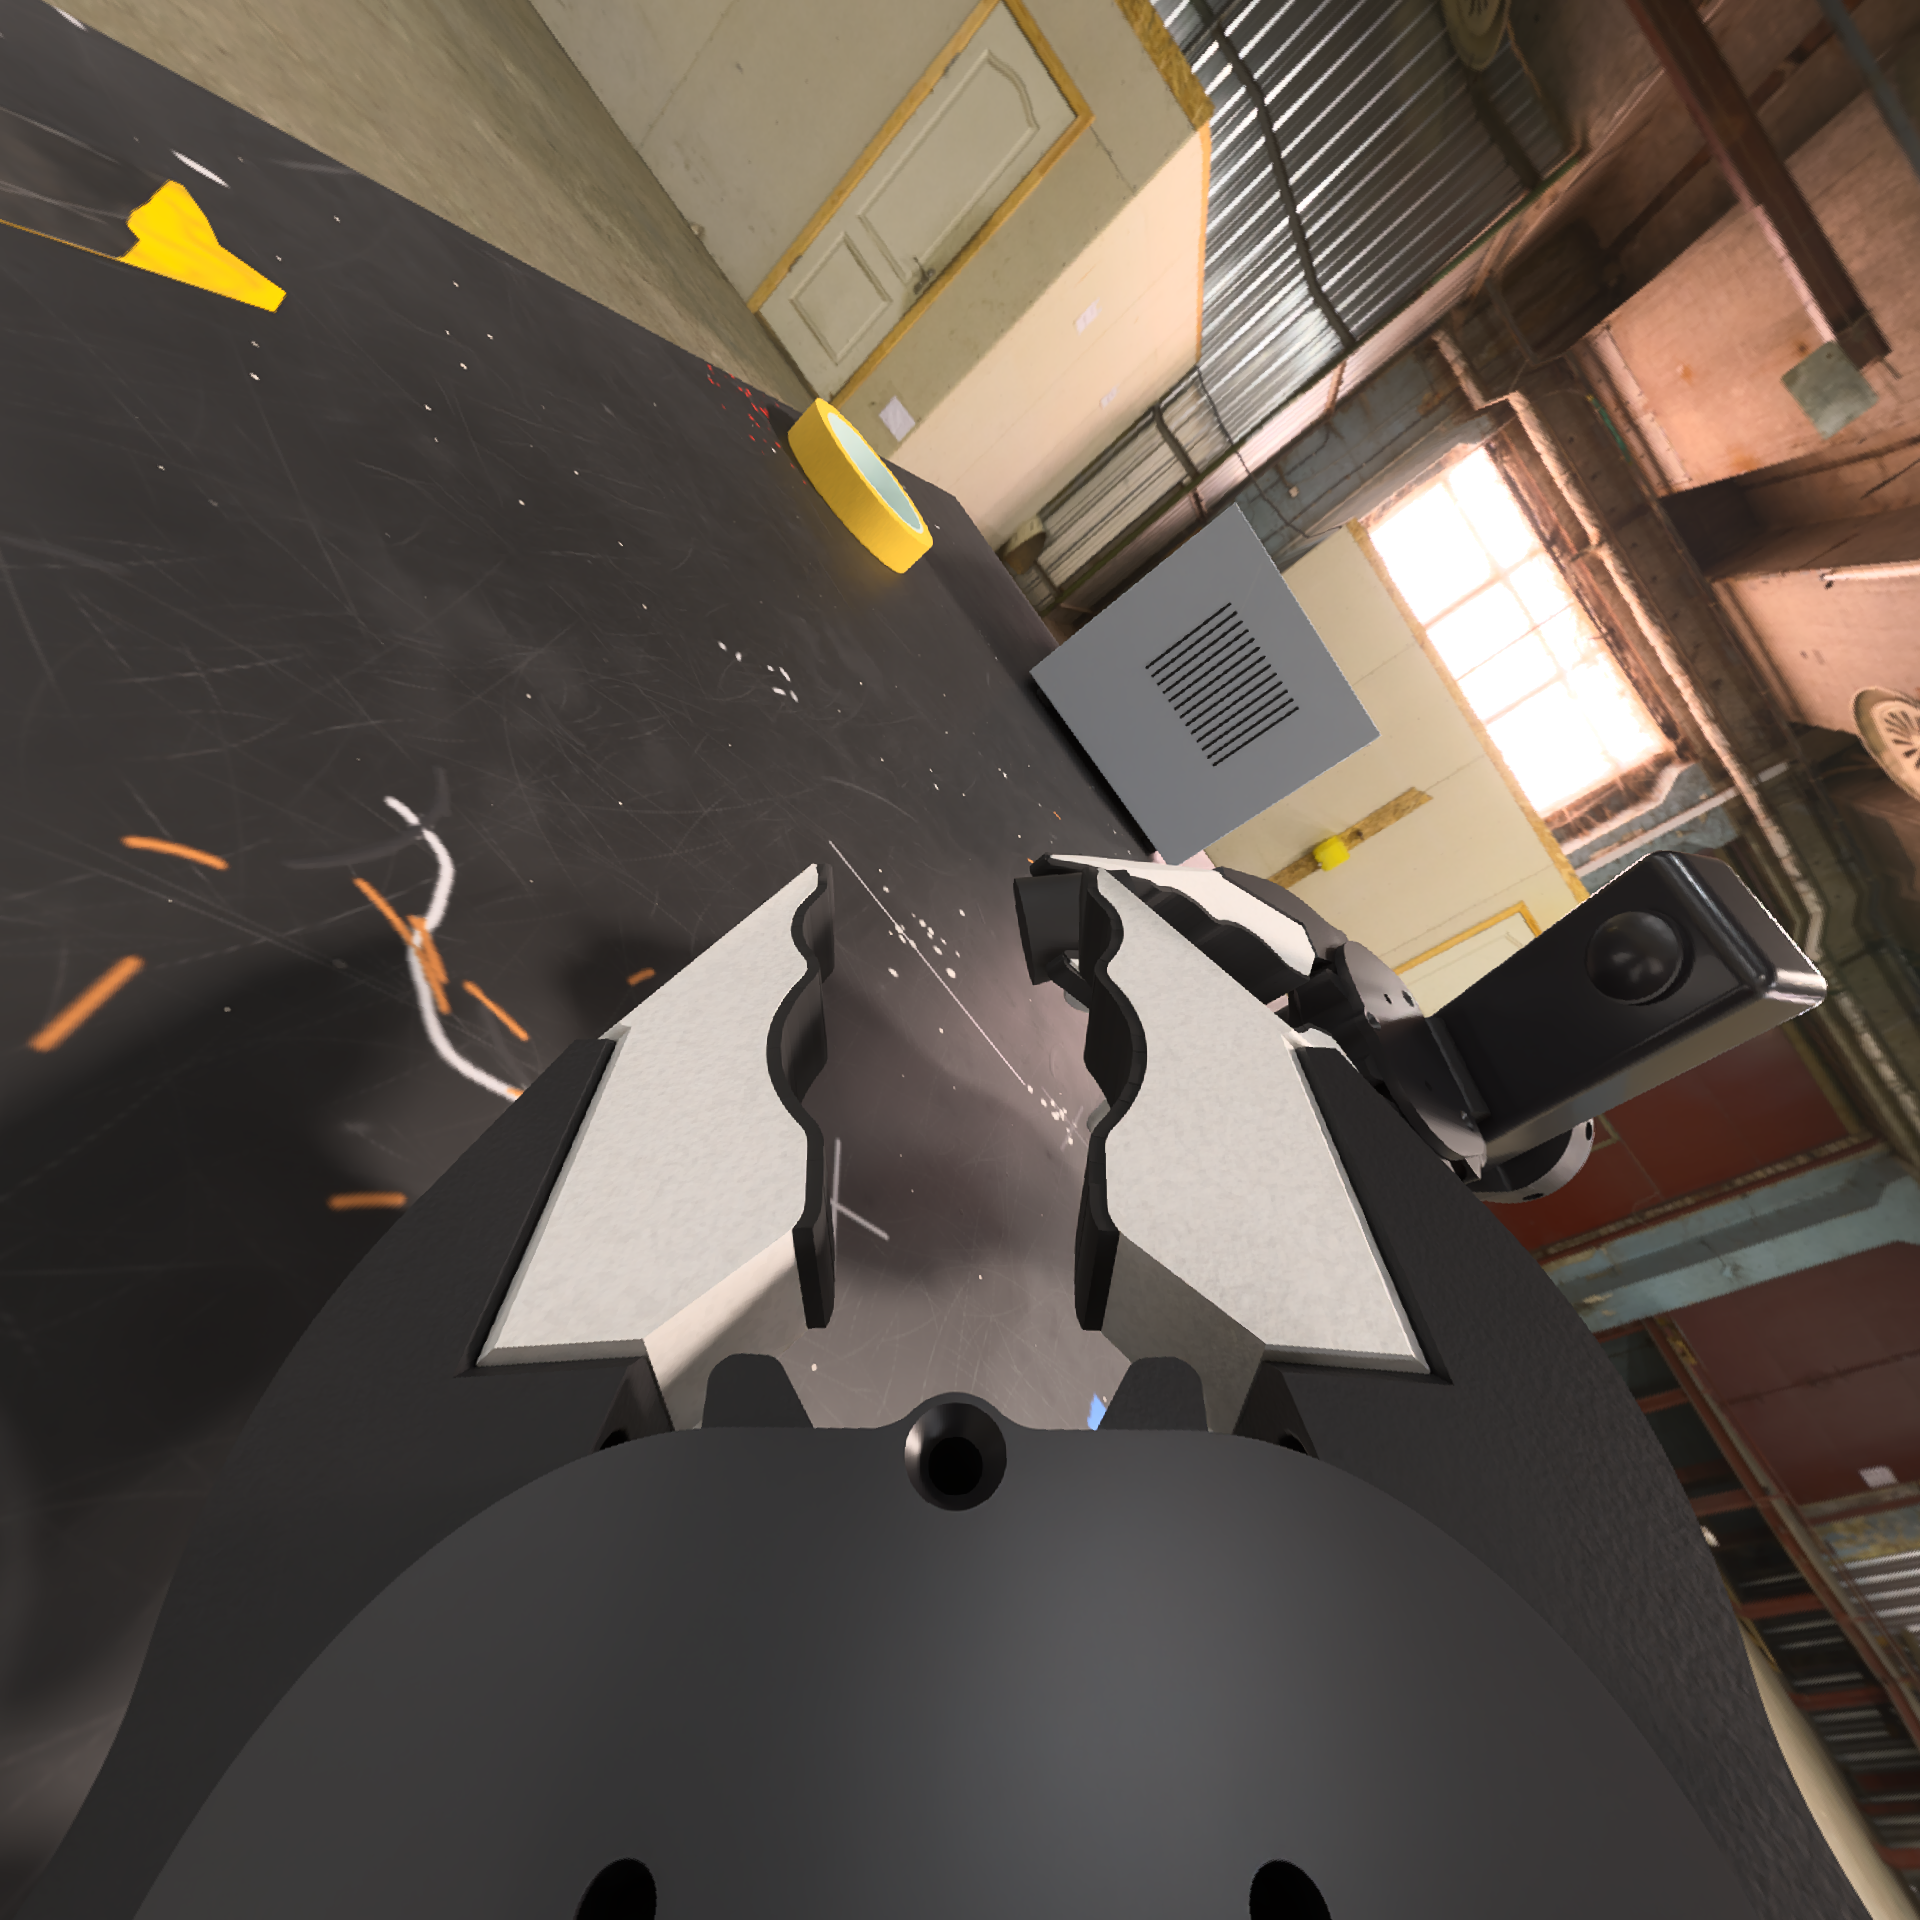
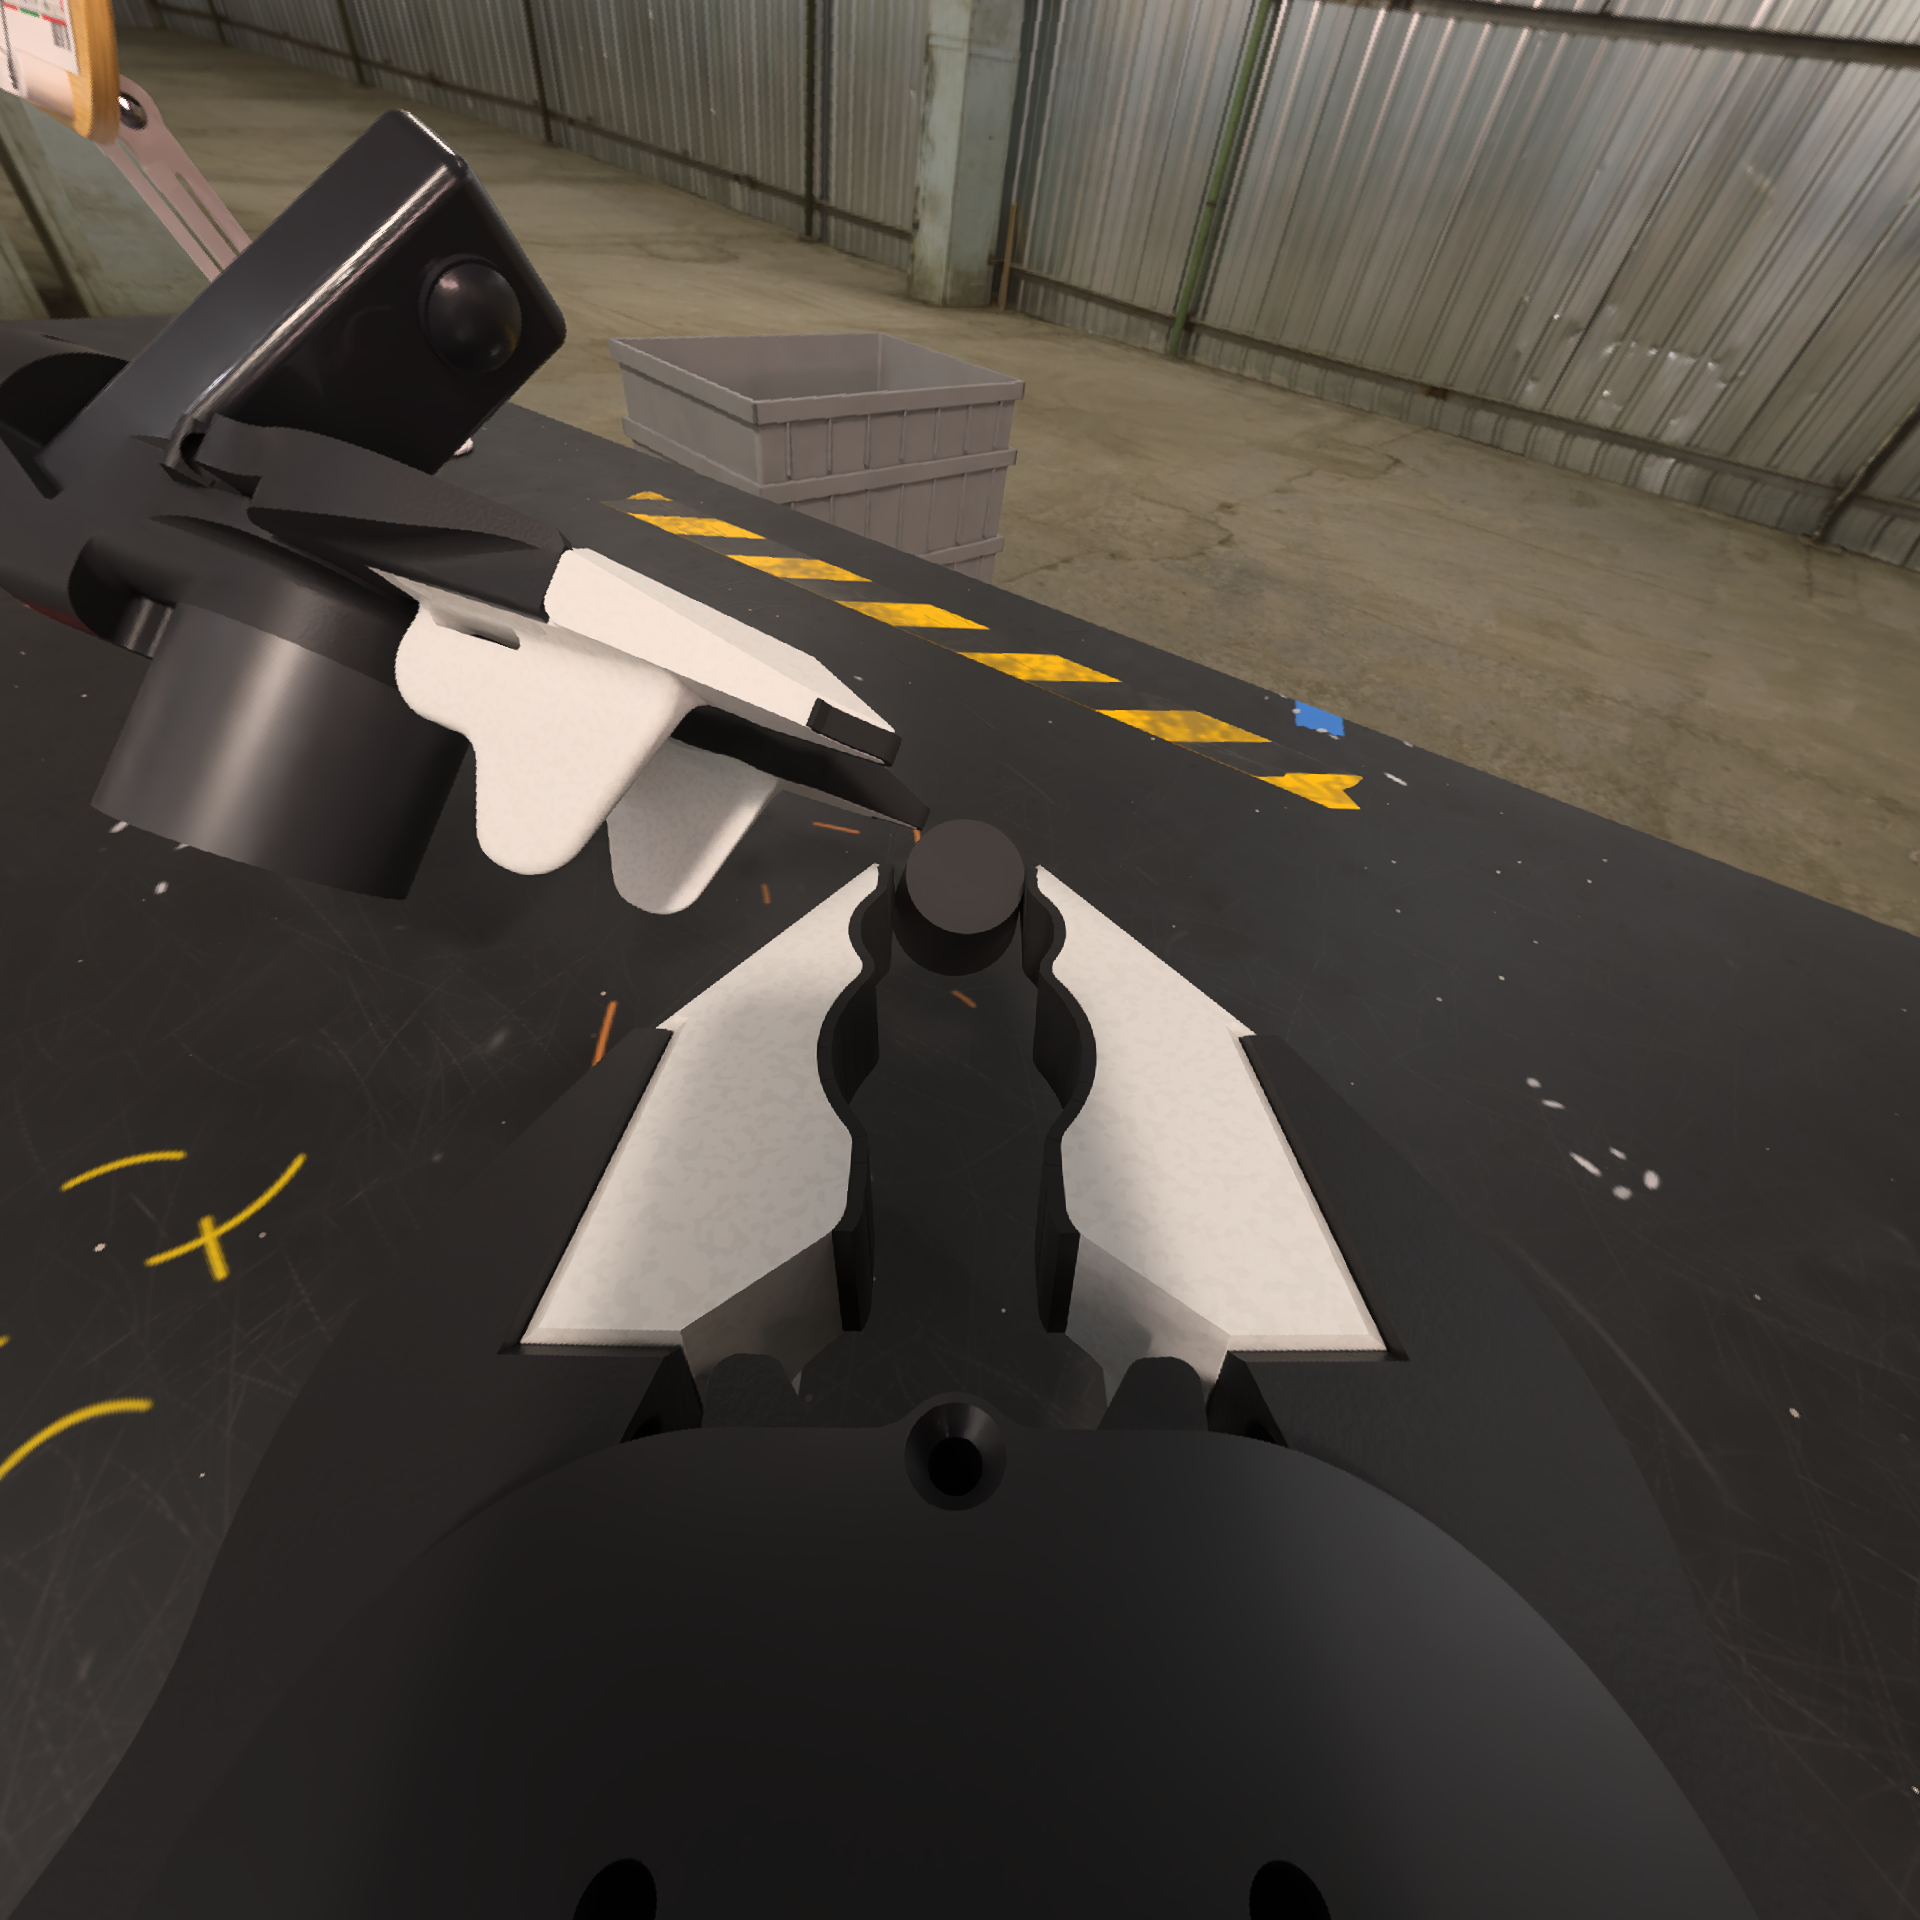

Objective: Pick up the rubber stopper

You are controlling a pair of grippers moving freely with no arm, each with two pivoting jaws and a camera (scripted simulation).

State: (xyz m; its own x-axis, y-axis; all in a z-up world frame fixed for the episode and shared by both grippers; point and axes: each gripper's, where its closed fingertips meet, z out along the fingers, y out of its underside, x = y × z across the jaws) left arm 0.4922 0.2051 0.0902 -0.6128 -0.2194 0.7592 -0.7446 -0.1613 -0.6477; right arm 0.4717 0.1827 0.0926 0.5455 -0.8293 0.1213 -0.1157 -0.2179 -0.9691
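Note:
The rubber stopper (image 2: 961,899) is a short dark cylinder standing upright on the black scratched table (image 2: 1455,1039). My right gripper (image 2: 958,883) is shut on it, with a fingertip pressing each side. I cannot tell whether it is off the table. My left gripper (image 1: 951,894) is open and empty, low over the table. In the right wrist view the left gripper (image 2: 883,774) comes in from the upper left, its tips just beside the stopper. In the left wrist view the right gripper (image 1: 1060,925) shows at the right, and the stopper is hidden.
A yellow tape roll (image 1: 860,486) stands near the table's far edge. A grey vented box (image 1: 1205,686) is beyond that edge. A yellow-and-black striped strip (image 2: 997,644) runs along another edge, with stacked grey bins (image 2: 831,436) on the floor behind it.

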